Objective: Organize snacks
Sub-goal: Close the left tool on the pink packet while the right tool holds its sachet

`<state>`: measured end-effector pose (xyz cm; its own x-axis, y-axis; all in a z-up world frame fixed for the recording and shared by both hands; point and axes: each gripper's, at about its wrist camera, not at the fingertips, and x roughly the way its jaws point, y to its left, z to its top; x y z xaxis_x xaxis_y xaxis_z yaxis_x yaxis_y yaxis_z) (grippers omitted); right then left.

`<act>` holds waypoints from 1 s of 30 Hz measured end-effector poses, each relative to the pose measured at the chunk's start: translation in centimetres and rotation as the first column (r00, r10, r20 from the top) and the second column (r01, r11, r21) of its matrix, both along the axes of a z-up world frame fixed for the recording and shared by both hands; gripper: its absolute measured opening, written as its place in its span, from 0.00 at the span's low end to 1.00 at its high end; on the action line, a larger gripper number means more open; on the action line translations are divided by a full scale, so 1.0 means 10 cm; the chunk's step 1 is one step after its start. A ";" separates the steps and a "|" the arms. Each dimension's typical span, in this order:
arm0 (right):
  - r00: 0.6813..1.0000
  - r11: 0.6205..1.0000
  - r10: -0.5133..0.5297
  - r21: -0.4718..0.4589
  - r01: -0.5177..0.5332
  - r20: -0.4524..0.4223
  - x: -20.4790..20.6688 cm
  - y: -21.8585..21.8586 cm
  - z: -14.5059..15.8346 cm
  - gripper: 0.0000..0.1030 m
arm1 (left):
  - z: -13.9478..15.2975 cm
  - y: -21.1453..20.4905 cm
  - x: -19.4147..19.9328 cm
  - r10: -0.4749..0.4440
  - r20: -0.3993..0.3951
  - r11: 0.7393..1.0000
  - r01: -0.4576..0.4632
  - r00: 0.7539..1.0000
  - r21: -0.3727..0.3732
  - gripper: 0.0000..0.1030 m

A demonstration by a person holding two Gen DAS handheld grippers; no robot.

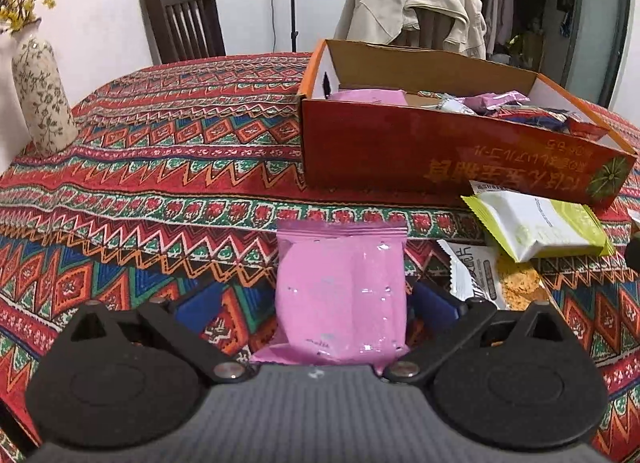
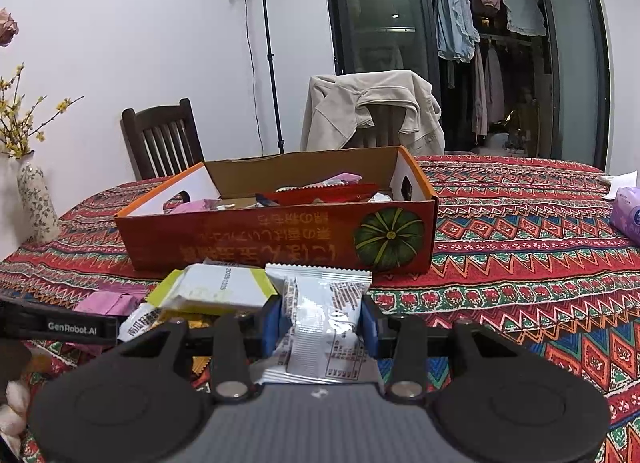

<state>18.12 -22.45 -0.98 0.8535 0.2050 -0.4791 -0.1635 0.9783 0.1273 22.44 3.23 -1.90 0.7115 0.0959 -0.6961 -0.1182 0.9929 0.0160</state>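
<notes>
Status: right gripper (image 2: 322, 327) pinched tight on white snack packet (image 2: 320, 323), held near the worktop (image 2: 520, 263) just in front of the orange box (image 2: 276, 239). Left gripper (image 1: 340, 303) wide open around pink packet (image 1: 340, 295); right pad looks touching, left well clear. Suggest: lift white over the near wall, release inside. Close left fully before lifting pink; foil's slippery.

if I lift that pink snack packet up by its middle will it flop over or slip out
The pink packet looks puffy and glossy, so it is probably light and a bit slippery. Its flat crimped top edge stands straight, suggesting little flop. The left claw is open around it; squeezing may dent it or crush the contents.
</notes>
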 end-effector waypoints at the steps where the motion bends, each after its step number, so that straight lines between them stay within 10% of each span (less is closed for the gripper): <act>1: 1.000 1.000 0.000 0.000 0.000 0.000 0.00 0.00 0.00 0.39 | 0.00 0.01 0.00 0.005 0.002 1.000 -0.005 1.000 0.000 1.00; 17: 1.000 1.000 -0.002 -0.012 0.002 -0.012 0.02 0.02 -0.03 0.39 | -0.02 0.02 -0.04 0.000 0.030 1.000 0.000 1.000 -0.005 1.00; 24: 1.000 1.000 -0.001 -0.017 0.000 -0.015 0.03 0.03 -0.04 0.39 | 0.03 0.04 -0.09 0.015 0.071 1.000 -0.014 0.997 -0.015 0.65; 30: 1.000 1.000 0.008 -0.022 -0.008 -0.009 0.02 0.04 -0.05 0.39 | 0.06 0.08 -0.12 0.012 0.095 0.999 -0.007 0.995 -0.049 0.61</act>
